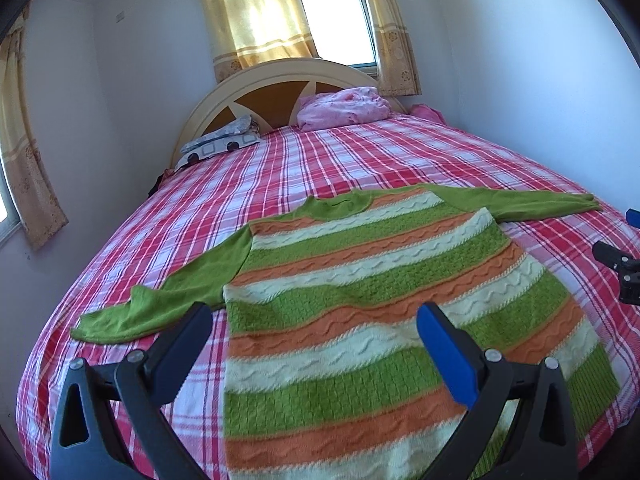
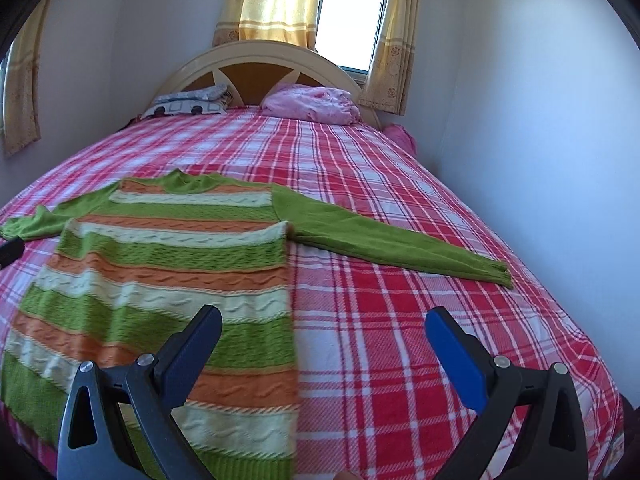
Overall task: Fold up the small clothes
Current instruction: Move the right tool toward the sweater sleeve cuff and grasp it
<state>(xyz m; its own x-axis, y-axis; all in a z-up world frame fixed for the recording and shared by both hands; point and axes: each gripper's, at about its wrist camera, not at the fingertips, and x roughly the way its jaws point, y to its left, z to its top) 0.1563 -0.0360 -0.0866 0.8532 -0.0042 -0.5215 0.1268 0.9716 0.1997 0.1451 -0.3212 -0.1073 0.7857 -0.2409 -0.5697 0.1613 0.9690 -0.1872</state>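
A small knitted sweater [image 1: 360, 300] with green, orange and cream stripes lies flat on the plaid bed, both green sleeves spread out sideways. It also shows in the right wrist view [image 2: 168, 272]. My left gripper [image 1: 314, 320] is open and empty, hovering above the sweater's lower left part. My right gripper [image 2: 324, 324] is open and empty, over the sweater's right edge and the bedsheet. The right sleeve [image 2: 400, 240] stretches out toward the right. The left sleeve [image 1: 160, 304] lies just beyond my left gripper's left finger. Part of the right gripper [image 1: 618, 268] shows at the left view's right edge.
The bed [image 2: 420, 320] has a red, pink and white plaid sheet. A pink bundle [image 1: 344, 108] and a patterned pillow [image 1: 220, 144] lie at the headboard [image 1: 280, 80]. White walls stand close on both sides. A curtained window [image 1: 336, 20] is behind the headboard.
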